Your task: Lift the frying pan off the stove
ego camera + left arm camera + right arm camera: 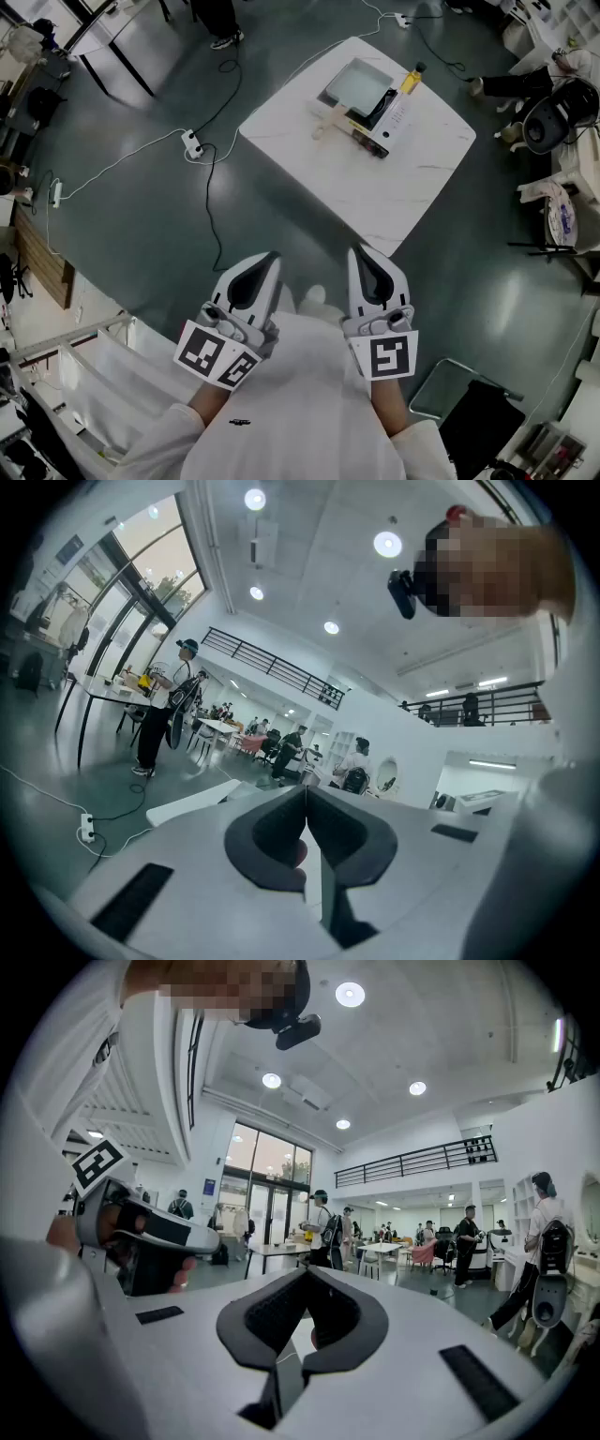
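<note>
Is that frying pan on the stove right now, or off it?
On it. In the head view the frying pan sits squarely atop the stove on the white table.

Side by side, left gripper [270, 258] and right gripper [360, 253] sit close to the chest [309, 380], tips pointing forward. Both have jaws pressed together, nothing between. White sleeves [173, 436] trail behind; hands [389, 394] seemingly wrap the handles.

Even light is given by round ceiling lamps [387, 544] and daylight from tall windows [267, 1180]. Strong fisheye bending and dark rounded corners are seen in both gripper views; only soft shadows are cast.
</note>
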